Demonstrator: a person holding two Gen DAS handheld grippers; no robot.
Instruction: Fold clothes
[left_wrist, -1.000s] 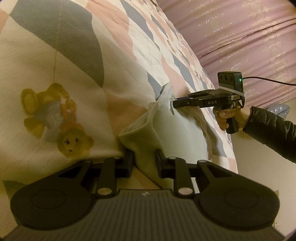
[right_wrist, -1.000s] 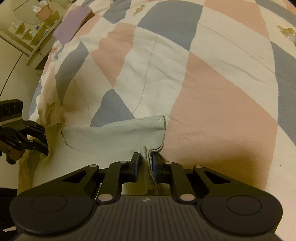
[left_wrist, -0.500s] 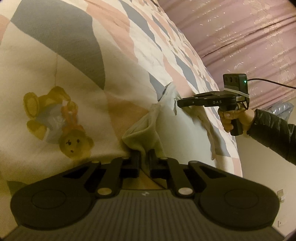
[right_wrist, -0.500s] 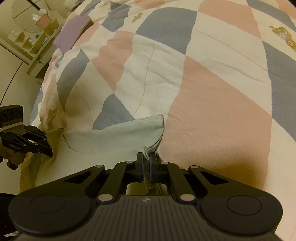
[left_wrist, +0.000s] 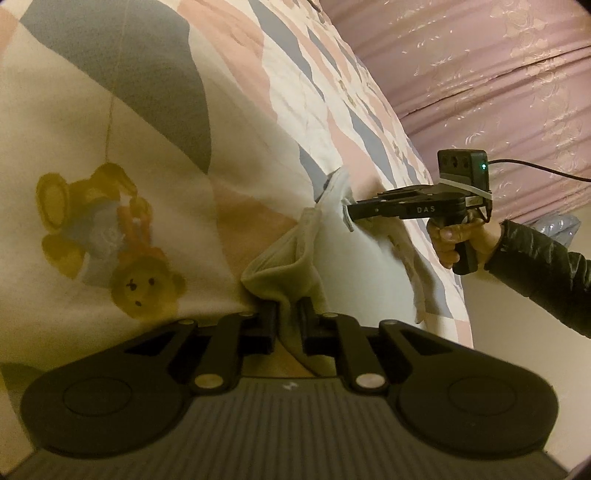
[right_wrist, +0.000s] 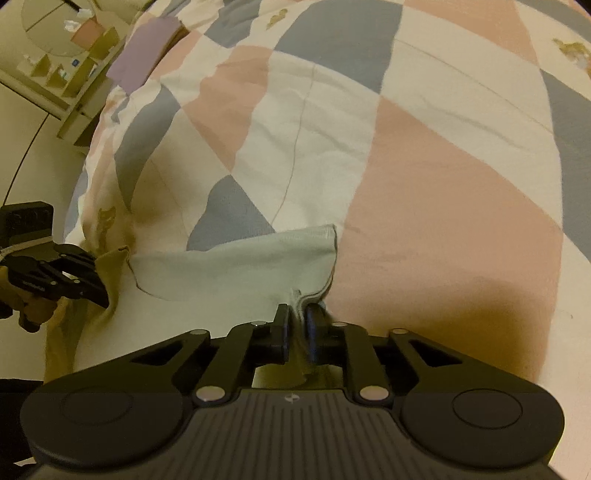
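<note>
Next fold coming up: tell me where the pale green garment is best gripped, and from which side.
Grip the pale green garment at its two near corners, coming in low from the bed's edge. The hemmed edges bunch there, giving both jaws thick fabric. The left gripper and right gripper are already shut on those corners above the quilt.

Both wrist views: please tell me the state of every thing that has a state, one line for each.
Left gripper: shut on the garment's bunched edge.
Right gripper: shut on the garment's other edge.
Pale green garment: partly spread on the bed, pinched at two edges, not yet folded.
Quilt: spread over the bed, lightly wrinkled.
Curtain: drawn.
</note>
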